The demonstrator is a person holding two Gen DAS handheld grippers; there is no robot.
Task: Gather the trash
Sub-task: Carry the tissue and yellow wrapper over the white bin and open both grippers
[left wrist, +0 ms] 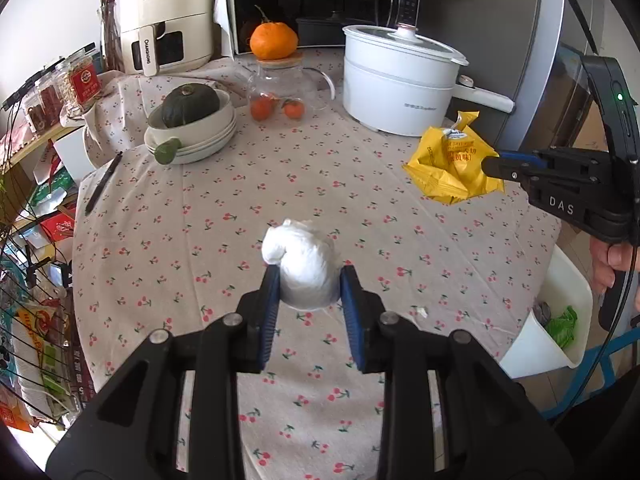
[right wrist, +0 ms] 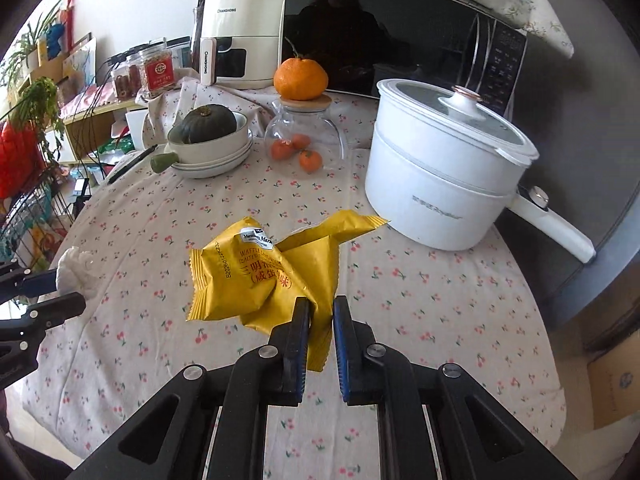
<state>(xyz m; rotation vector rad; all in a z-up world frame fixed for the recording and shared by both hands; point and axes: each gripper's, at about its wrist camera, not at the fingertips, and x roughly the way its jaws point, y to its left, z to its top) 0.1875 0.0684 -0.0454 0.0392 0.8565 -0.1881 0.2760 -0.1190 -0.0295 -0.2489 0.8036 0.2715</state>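
Observation:
My left gripper [left wrist: 308, 276] is shut on a crumpled white tissue ball [left wrist: 302, 266], held just above the cherry-print tablecloth [left wrist: 224, 216]. The tissue also shows at the left of the right wrist view [right wrist: 78, 270], between the left gripper's fingers [right wrist: 60, 306]. My right gripper [right wrist: 321, 304] is shut on a crumpled yellow snack wrapper [right wrist: 264, 276] and holds it above the table. In the left wrist view the wrapper [left wrist: 452, 164] hangs at the right from the right gripper [left wrist: 490, 166]. A white bin [left wrist: 556, 332] with green trash stands past the table's right edge.
At the back of the table stand a white electric pot [left wrist: 396, 84], a glass jar with tangerines [left wrist: 280, 96], stacked bowls with a green squash [left wrist: 192, 128], an air fryer [left wrist: 168, 20] and a microwave [left wrist: 324, 0]. A pen [left wrist: 102, 184] lies near the left edge.

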